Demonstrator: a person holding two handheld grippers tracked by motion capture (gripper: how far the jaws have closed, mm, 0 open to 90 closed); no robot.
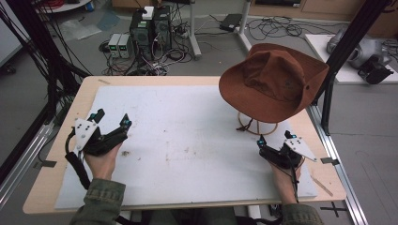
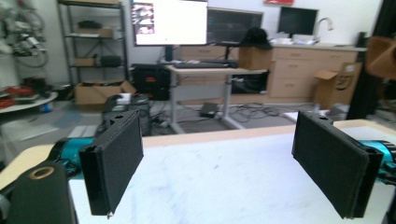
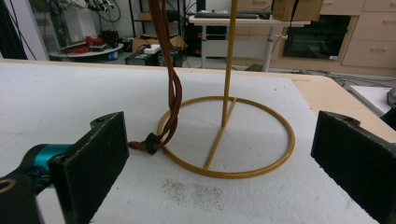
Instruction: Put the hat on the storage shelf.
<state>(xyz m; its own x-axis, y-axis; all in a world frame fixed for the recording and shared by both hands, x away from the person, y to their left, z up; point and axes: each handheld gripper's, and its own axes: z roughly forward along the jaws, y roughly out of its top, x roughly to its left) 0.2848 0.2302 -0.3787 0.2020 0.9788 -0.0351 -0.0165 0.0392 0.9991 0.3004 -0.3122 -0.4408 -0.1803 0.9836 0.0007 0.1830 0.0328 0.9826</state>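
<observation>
A brown wide-brimmed hat (image 1: 273,80) rests on a yellow wire stand (image 1: 257,126) at the right of the white mat. In the right gripper view the stand's ring base (image 3: 227,136) and upright rod lie just ahead, and the hat's brown cord (image 3: 169,81) hangs down to a knot on the mat. My right gripper (image 1: 276,139) (image 3: 219,168) is open near the stand's base, with nothing between its jaws. My left gripper (image 1: 111,119) (image 2: 229,161) is open at the mat's left side, far from the hat, also holding nothing.
The white mat (image 1: 178,136) covers a wooden table (image 1: 61,154). Small dark specks (image 1: 126,152) lie near the left hand. Black frame posts (image 1: 345,47) rise at the table's right. Computers (image 1: 150,28) and cables sit on the floor beyond the far edge.
</observation>
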